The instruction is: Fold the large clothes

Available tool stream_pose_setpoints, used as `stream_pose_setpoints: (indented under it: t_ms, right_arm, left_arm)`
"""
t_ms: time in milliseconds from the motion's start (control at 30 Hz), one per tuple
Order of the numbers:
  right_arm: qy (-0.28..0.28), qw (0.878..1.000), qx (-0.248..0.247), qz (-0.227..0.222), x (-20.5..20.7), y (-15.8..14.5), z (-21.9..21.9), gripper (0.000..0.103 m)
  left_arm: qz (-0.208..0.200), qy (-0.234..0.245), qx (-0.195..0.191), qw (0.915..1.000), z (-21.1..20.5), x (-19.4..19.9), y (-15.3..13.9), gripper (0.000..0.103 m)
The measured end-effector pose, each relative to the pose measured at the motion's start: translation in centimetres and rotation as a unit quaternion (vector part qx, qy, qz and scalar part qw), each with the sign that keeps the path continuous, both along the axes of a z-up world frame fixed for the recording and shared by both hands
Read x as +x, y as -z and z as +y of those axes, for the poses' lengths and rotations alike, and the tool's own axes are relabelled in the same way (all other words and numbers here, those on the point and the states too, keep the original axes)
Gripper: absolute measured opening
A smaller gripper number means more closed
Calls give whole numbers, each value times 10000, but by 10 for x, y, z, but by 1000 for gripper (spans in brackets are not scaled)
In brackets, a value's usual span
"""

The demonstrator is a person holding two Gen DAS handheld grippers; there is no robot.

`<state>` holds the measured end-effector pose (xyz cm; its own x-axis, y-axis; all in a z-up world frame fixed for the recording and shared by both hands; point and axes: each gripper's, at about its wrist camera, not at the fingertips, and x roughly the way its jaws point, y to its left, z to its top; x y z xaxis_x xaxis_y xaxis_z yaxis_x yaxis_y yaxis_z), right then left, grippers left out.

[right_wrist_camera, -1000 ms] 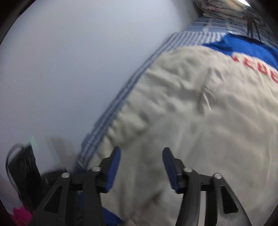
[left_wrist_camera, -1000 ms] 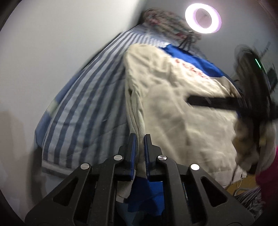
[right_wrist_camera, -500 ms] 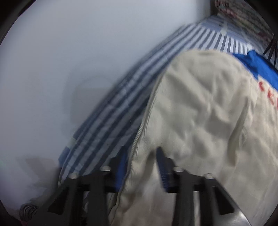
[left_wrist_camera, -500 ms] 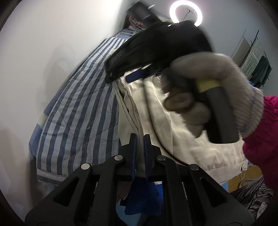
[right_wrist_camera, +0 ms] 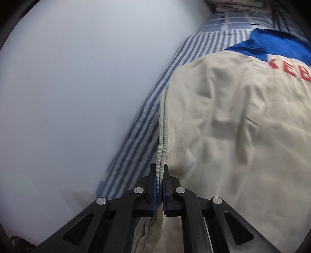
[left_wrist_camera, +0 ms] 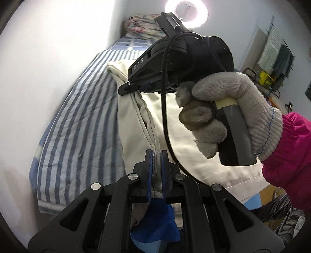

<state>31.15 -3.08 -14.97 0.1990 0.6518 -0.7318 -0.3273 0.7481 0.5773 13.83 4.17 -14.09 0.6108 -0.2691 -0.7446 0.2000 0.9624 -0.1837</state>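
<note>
A large cream garment (left_wrist_camera: 136,124) with a blue yoke and red letters (right_wrist_camera: 287,68) lies on the striped bed. My left gripper (left_wrist_camera: 155,155) is shut on the garment's left edge near the hem; blue fabric hangs below the jaws. My right gripper (right_wrist_camera: 159,169) is shut on the same edge seam of the garment (right_wrist_camera: 223,120), farther up. In the left wrist view the right gripper (left_wrist_camera: 134,87), held by a gloved hand (left_wrist_camera: 229,109), pinches that edge above my left gripper.
A blue-and-white striped bedspread (left_wrist_camera: 81,124) lies along a white wall (right_wrist_camera: 77,87) on the left. A patterned pillow (left_wrist_camera: 143,25) and a ring light (left_wrist_camera: 186,9) are at the far end. Shelves and clutter (left_wrist_camera: 272,64) stand at the right.
My right gripper swung over to the garment's left edge and shut on it. My left gripper kept its hold on the edge throughout.
</note>
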Motion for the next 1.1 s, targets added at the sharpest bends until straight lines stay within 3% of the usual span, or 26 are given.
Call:
stream_pose_setpoints:
  t_ms: [200,367,433,600,733,867,933,1033,1100]
  right_arm:
    - [679,9954,669,36,-13,1,-79,2]
    - [1394,9832,1106,402,-31,34,-137,2]
    - [1544,9802,1100,577,-35,48,-150,2]
    - [1694,9817,517,702,-37,64,-150,2]
    - [1775,9785,607,859,-38,69,-154,2]
    - [1299,9886,437,619,-45,49,-141,2]
    - [916,9952,148,325,-44,31,-135,9]
    - [650,9971,-359,-145,-37,-1,-127,42]
    - [649,9952,-524,-503,-24,-23,-125,46]
  left_arm:
    - [-138,515,312,9981,-50,-2,-6,5]
    - [-94,1003,550,9934,-98,-1,0,5]
    - [-33,1150,614,9915,-112,-2,5,5]
    - [233,1420,583,9879,-129,-8,17,2]
    - [304,1617,588,9846,-132,-13,19,2]
    - [355,1627,31,9860,-106,-24,0,2]
    - [180,1377,-146,9902,-83,-27,-12,2]
    - [197,714,-380,9965,-48,-19,-9,2]
    - [360,426,-494,9972,-34,-9,-2,2]
